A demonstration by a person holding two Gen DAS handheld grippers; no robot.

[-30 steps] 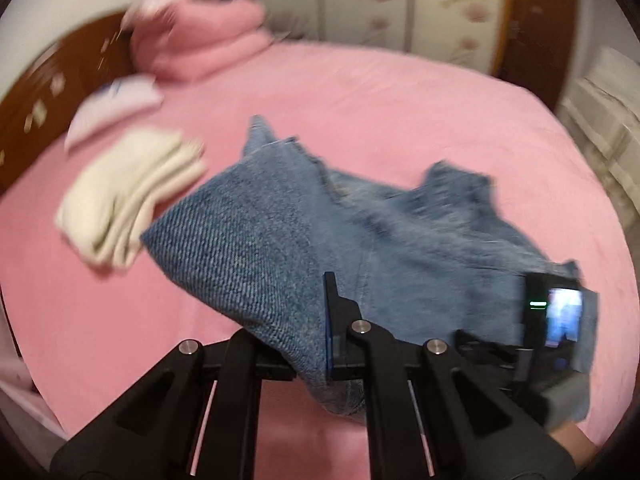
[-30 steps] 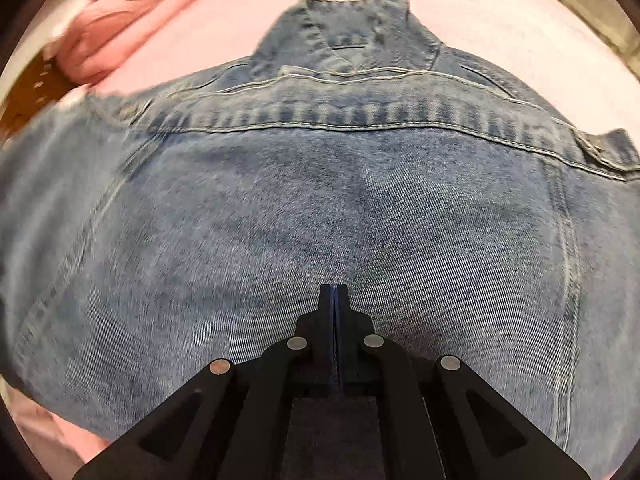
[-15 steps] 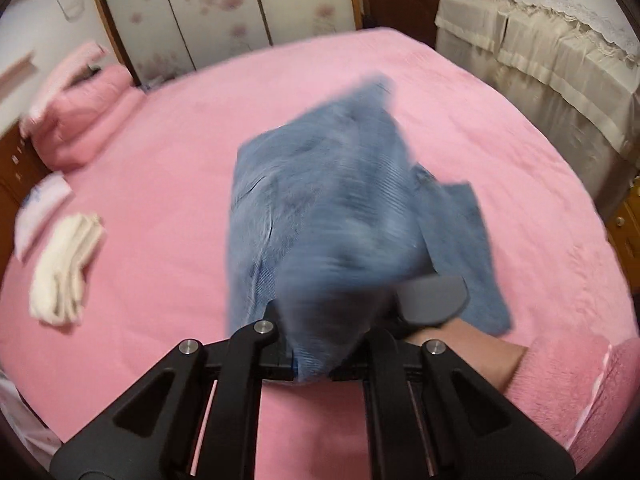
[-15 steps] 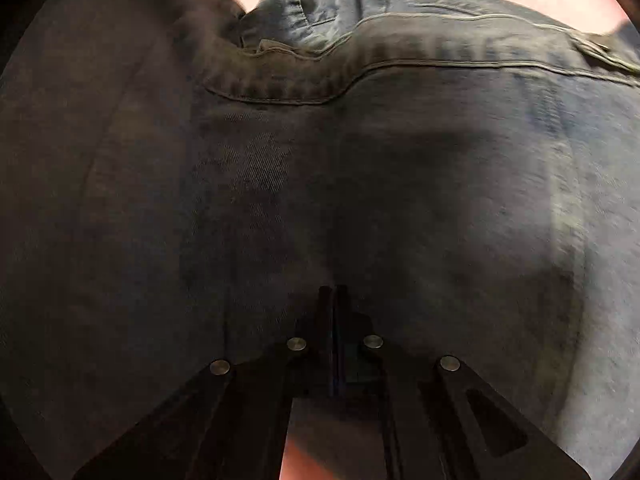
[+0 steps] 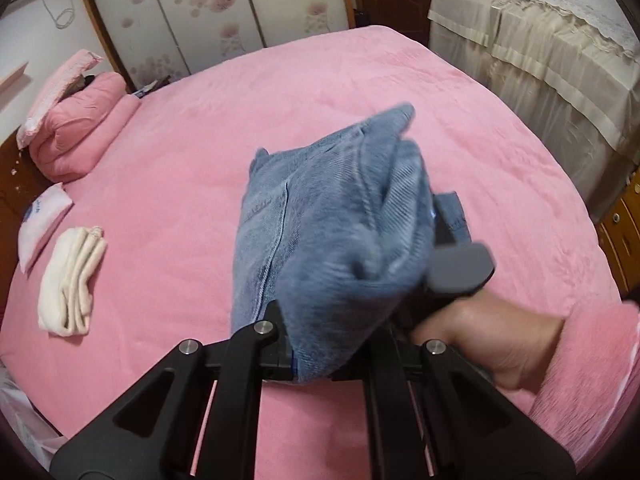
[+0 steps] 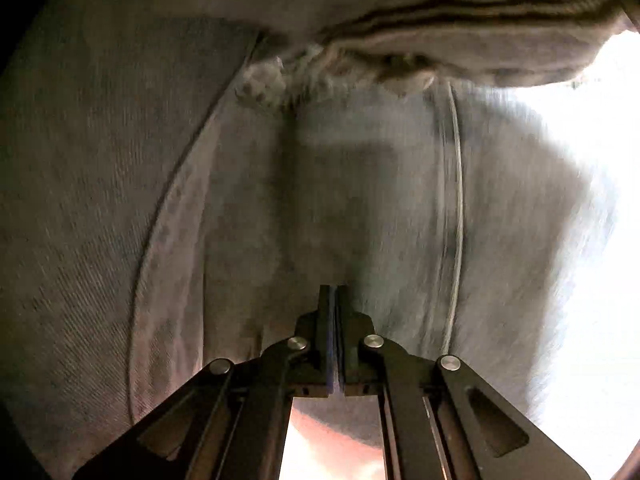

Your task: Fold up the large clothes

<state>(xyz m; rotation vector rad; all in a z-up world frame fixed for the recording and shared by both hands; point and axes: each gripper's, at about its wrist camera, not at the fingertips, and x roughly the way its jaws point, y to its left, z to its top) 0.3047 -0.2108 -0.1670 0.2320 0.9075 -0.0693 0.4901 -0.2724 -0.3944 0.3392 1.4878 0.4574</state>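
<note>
Denim: bunched blue denim jacket held above pink fleece bedspread, centre of left view. Left gripper jaws nearly closed, pinching a fold at 6 o'clock. Right gripper jaws closed, denim draped all around them; a hand grips it at 4 o'clock. Folded cream cloth at 9 o'clock.

Left wrist view: bright, even indoor light; soft shadow under the denim jacket on the bed; jacket motion-blurred, room sharp; strong fisheye bending and dark vignette at the corners. Right wrist view: dim, denim filling the frame; blown-out white glare at right edge; streaky blur throughout.
</note>
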